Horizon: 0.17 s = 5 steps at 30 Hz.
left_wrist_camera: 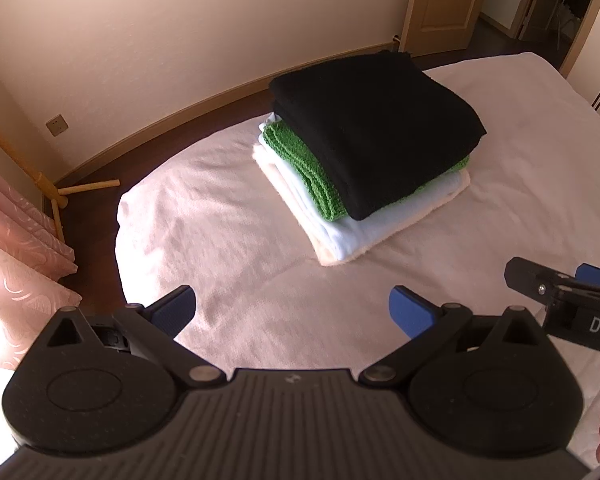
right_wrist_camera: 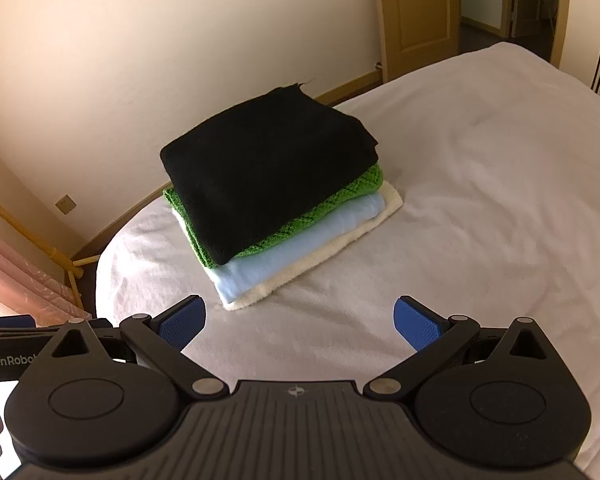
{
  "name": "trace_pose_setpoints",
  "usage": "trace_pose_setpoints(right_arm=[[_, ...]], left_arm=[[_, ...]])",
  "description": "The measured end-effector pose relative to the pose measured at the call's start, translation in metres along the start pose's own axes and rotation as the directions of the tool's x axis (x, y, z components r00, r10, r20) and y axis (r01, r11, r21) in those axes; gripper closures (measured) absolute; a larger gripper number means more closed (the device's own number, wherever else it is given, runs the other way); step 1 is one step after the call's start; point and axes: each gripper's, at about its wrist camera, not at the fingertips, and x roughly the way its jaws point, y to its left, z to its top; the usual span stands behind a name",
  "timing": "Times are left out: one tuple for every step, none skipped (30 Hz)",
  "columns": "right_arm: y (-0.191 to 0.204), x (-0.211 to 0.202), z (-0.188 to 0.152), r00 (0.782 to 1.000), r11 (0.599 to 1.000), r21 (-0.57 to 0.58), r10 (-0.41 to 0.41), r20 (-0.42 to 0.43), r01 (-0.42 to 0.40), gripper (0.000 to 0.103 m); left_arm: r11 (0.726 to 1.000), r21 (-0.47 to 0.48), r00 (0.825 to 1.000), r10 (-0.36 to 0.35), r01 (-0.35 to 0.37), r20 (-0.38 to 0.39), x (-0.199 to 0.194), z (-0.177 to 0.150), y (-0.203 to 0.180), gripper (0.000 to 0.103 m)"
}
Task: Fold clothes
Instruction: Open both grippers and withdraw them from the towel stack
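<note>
A stack of folded clothes lies on the white bed sheet [left_wrist_camera: 228,240]. A black garment [left_wrist_camera: 376,128] is on top, then a green knit [left_wrist_camera: 300,168], a light blue one [left_wrist_camera: 380,224] and a cream one [left_wrist_camera: 452,192] at the bottom. The same stack shows in the right wrist view: black [right_wrist_camera: 268,176], green [right_wrist_camera: 340,200], light blue [right_wrist_camera: 300,248], cream [right_wrist_camera: 320,264]. My left gripper [left_wrist_camera: 292,312] is open and empty, short of the stack. My right gripper [right_wrist_camera: 300,320] is open and empty, just in front of the stack's near corner. The right gripper also shows at the right edge of the left wrist view [left_wrist_camera: 560,292].
The bed [right_wrist_camera: 480,200] fills the right and near side. A cream wall [left_wrist_camera: 160,32] with a wooden skirting runs behind it. A pink curtain [left_wrist_camera: 16,248] and a wooden stand [left_wrist_camera: 60,196] are at the left. A wooden door [left_wrist_camera: 440,0] stands at the back right.
</note>
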Motion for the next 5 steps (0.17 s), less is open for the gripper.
trace_pose_setpoints(right_arm=[[0.0006,-0.0001,0.0007,1.000,1.000,0.000,-0.001,0.002,0.001,0.000],[0.0014,-0.0006,0.0012,1.000,1.000,0.000,-0.001,0.005,0.001,0.000],[0.0024,-0.0016,0.0014,1.000,1.000,-0.001,-0.001,0.008,0.001,0.000],[0.0034,-0.0026,0.0015,1.000,1.000,-0.001,0.000,0.012,0.000,0.000],[0.0043,-0.0039,0.0015,1.000,1.000,-0.001,0.001,0.015,-0.001,0.000]], left_arm=[[1.000,0.000,1.000,0.001,-0.001,0.008,-0.0004,0.0006,0.0006,0.001],[1.000,0.001,1.000,0.003,-0.003,0.016,-0.0010,0.0011,0.0012,0.001],[1.000,0.005,1.000,0.006,-0.006,0.022,-0.0017,0.0015,0.0017,0.001],[1.000,0.011,1.000,0.009,-0.009,0.024,-0.0022,0.0017,0.0019,0.001],[1.000,0.021,1.000,0.014,-0.014,0.025,-0.0030,0.0019,0.0019,0.001]])
